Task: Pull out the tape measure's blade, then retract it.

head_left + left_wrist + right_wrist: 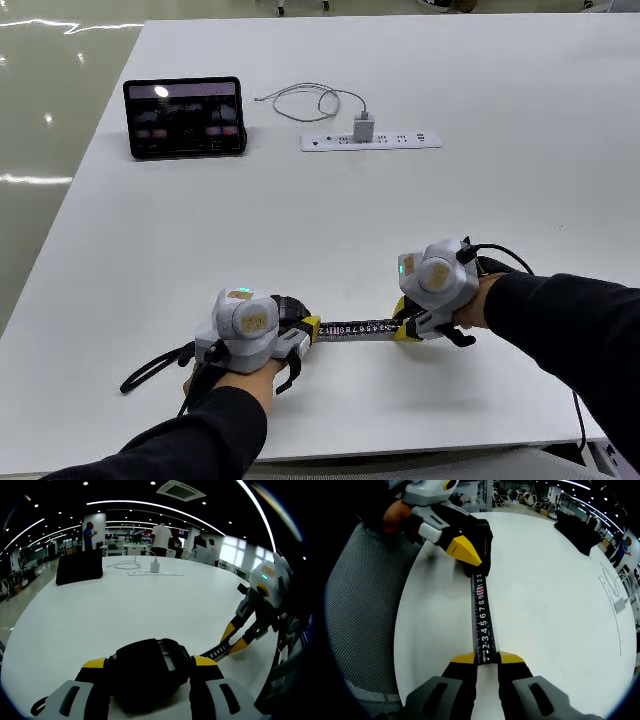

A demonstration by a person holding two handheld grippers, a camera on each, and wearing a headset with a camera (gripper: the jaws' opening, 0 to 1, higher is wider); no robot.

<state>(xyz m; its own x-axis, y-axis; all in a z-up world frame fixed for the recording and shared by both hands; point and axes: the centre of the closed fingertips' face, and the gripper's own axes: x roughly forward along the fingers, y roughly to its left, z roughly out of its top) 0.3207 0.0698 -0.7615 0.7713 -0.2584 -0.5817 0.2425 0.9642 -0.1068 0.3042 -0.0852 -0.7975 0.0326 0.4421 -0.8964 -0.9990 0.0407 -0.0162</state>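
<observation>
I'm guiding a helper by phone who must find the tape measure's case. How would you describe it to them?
At the near edge of the white table, a numbered blade stretches between the right gripper and the left gripper. The case is the black rounded lump in the left one's yellow-tipped tongs, the only thing the blade runs out of.

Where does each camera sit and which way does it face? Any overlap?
Head view: on the person's head, looking forward and down at the table; both sleeves, left gripper and right gripper show.
Left gripper view: on the left gripper, facing over the case toward the tablet; own jaws at bottom, right gripper at right.
Right gripper view: on the right gripper, facing back along the blade at the case; own jaws at bottom, a hand top left.
Shared: both gripper views show case and blade.
</observation>
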